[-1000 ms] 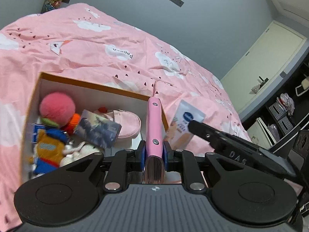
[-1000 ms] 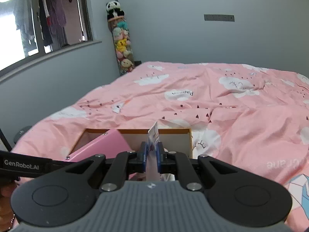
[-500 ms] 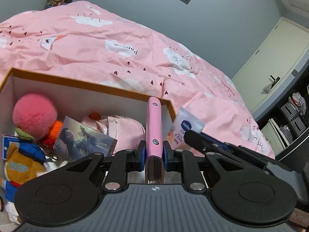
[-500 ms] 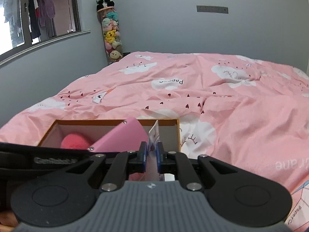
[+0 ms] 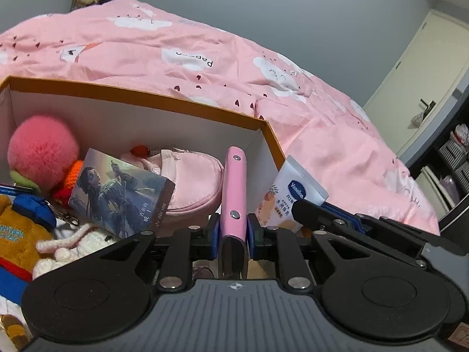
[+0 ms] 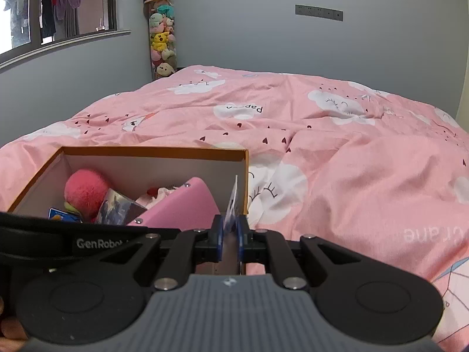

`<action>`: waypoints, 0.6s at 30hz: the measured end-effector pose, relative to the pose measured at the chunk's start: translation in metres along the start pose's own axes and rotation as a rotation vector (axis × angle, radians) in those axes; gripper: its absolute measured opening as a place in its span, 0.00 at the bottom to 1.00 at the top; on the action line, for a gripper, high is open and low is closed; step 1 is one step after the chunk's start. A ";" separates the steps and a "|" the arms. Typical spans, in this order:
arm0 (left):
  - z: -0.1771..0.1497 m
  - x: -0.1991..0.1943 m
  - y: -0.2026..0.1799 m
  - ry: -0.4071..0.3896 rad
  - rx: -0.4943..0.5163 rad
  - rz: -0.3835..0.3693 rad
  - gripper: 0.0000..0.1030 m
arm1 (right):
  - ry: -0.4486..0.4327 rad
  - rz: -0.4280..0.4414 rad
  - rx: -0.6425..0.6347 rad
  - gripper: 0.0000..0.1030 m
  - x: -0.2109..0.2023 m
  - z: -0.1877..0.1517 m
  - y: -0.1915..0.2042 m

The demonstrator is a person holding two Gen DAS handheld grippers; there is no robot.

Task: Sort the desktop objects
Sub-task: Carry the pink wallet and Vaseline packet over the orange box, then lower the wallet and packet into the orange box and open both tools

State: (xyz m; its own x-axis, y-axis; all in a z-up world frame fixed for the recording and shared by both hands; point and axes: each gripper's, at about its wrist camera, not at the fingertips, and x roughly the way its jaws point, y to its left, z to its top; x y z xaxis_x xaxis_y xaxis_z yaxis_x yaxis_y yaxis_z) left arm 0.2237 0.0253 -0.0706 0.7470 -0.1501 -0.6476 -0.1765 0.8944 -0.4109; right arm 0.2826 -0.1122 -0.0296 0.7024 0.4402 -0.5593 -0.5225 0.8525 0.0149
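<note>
Gripping a pink notebook (image 5: 233, 193) edge-on, the left gripper (image 5: 233, 236) has its jaws closed tight on the book's near end, so the notebook stands upright and reaches forward over the right part of an orange-rimmed box (image 5: 140, 95). Just to its right, the right gripper (image 6: 228, 236) has its jaws pinched shut on the near end of a white Vaseline tube (image 5: 293, 195), which sits beside the box's right wall; whether it is inside or just outside that wall cannot be told.

Inside the box, left of the notebook, lies a pink pouch (image 5: 190, 182), with a picture card (image 5: 123, 196) leaning in front of it. Farther left sits a fluffy pink ball (image 5: 42, 151) with an orange knitted piece (image 5: 71, 176) beside it. At the near left corner are a brown and blue plush (image 5: 17, 234) and a white knitted toy (image 5: 79, 242).

The box rests on a bed with a pink cloud-print cover (image 6: 337, 152). At the far wall, a tall column of plush toys (image 6: 160, 38) stands in the corner, topped by a panda, and a strip of sockets (image 6: 319, 12) is set in the grey wall.
</note>
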 end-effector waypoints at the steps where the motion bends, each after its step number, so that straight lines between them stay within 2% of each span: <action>1: 0.000 0.000 0.000 -0.003 -0.002 0.002 0.20 | -0.002 0.000 0.000 0.10 -0.001 -0.001 0.000; 3: 0.001 -0.001 -0.001 -0.006 -0.005 0.000 0.21 | -0.002 0.002 0.005 0.10 -0.002 -0.001 -0.001; 8: 0.001 -0.009 0.001 -0.034 -0.001 0.038 0.34 | -0.003 0.012 0.014 0.11 -0.005 -0.002 0.001; 13: 0.001 -0.026 -0.001 -0.094 0.025 0.094 0.48 | -0.011 0.020 0.021 0.12 -0.013 -0.004 0.004; 14: 0.000 -0.030 -0.001 -0.108 0.029 0.108 0.48 | -0.014 0.020 0.025 0.13 -0.015 -0.004 0.005; 18: -0.001 -0.051 -0.005 -0.162 0.057 0.156 0.55 | -0.043 0.019 0.037 0.31 -0.028 -0.005 0.009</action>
State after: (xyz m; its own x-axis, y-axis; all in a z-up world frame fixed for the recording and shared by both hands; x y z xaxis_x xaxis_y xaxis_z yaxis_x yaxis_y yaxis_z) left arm 0.1863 0.0284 -0.0361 0.8075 0.0570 -0.5871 -0.2645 0.9247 -0.2739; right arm 0.2565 -0.1184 -0.0177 0.7131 0.4674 -0.5225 -0.5183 0.8534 0.0561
